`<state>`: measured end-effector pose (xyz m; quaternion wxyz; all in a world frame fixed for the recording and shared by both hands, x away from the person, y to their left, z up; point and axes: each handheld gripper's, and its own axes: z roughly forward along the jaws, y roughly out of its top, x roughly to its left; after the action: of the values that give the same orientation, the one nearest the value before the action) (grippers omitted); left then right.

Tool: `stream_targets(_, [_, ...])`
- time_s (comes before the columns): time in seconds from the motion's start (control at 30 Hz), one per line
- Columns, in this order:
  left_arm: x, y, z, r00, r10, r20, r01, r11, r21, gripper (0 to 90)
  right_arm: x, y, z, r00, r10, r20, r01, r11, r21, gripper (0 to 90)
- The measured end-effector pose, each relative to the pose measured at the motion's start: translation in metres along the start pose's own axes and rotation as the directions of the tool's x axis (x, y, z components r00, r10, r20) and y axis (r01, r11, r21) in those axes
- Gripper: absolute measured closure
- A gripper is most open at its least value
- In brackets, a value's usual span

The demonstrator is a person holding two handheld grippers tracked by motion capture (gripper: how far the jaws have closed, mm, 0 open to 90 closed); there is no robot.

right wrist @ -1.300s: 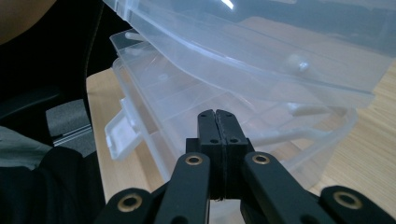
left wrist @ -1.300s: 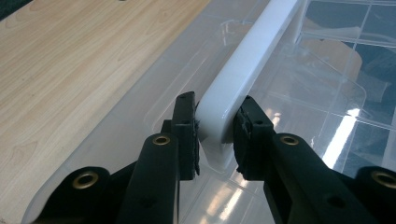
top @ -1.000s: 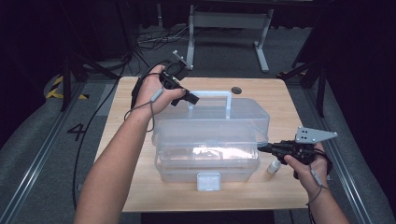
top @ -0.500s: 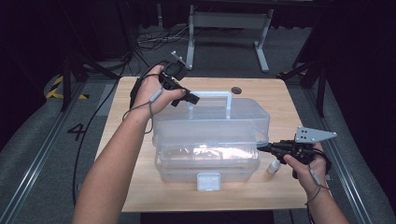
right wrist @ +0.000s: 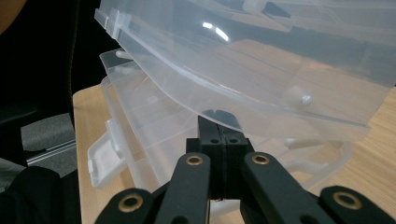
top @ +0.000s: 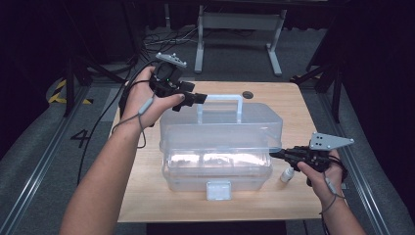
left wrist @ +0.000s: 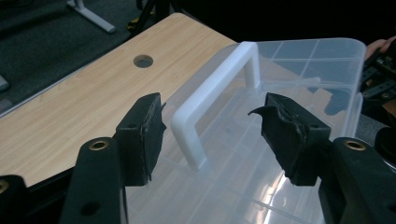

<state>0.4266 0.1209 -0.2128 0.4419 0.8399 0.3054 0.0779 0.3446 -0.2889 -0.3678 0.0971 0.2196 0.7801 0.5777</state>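
Observation:
A clear plastic storage box [top: 218, 169] with a white handle [top: 221, 99] stands in the middle of the wooden table [top: 147, 191]. My left gripper [top: 195, 99] hovers at the handle's left end. Its jaws have just been opening. In the left gripper view the left gripper [left wrist: 210, 108] stands open, with the handle [left wrist: 212, 88] between and ahead of the pads, untouched. My right gripper [top: 274, 154] is shut, its tips at the box's right side. In the right gripper view the right gripper [right wrist: 218, 117] sits right under the rim of the lid [right wrist: 243, 70], which is tilted up off the base.
A small white bottle [top: 287, 175] stands on the table by my right hand. The box's white front latch [top: 219, 190] hangs down. A cable hole [top: 247, 94] lies in the tabletop behind the box. Dark floor, cables and a table frame lie beyond.
The left gripper's jaws have spread apart at the handle's left end, and that hand has shifted slightly left and up. The right gripper and box have stayed put.

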Motion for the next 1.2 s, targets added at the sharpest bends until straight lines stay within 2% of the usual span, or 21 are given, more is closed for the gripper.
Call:
stream_targets(0.13, [-0.006,-0.001,-0.01,1.0,0.009,-0.003,-0.009,0.9996,-0.025,39.3,-0.001,0.002,0.0,1.0,-0.001,-0.003,0.001,1.0,-0.005,90.0])
stream_targets(0.27, [-0.01,-0.006,-0.02,1.0,0.0,0.004,0.0,0.9989,-0.046,39.1,-0.003,0.004,0.001,1.0,-0.002,-0.005,0.002,1.0,-0.011,90.0])
stream_targets(0.57, [-0.006,-0.02,-0.04,0.9995,-0.002,-0.032,0.0,0.9979,-0.065,38.4,-0.005,0.009,0.001,1.0,-0.006,0.006,0.006,1.0,-0.014,90.0])
stream_targets(0.7, [-0.006,-0.027,-0.049,0.9996,0.002,-0.027,-0.004,0.9965,-0.084,38.2,-0.006,0.011,0.001,0.9999,-0.006,0.01,0.006,1.0,-0.016,90.0])
stream_targets(0.83, [-0.007,-0.04,-0.056,0.9988,0.032,-0.036,-0.035,0.9958,-0.085,37.0,-0.006,0.012,0.001,0.9998,-0.004,0.018,0.004,1.0,-0.019,90.0])
stream_targets(1.1, [-0.007,-0.067,-0.072,0.9963,0.075,-0.043,-0.08,0.9875,-0.136,36.0,-0.008,0.017,0.001,0.9996,0.004,0.027,-0.003,1.0,-0.023,90.0])
stream_targets(1.2, [-0.008,-0.077,-0.078,0.9982,0.054,-0.025,-0.057,0.9864,-0.154,35.3,-0.008,0.019,0.002,0.9995,0.012,0.03,-0.011,1.0,-0.029,90.0])
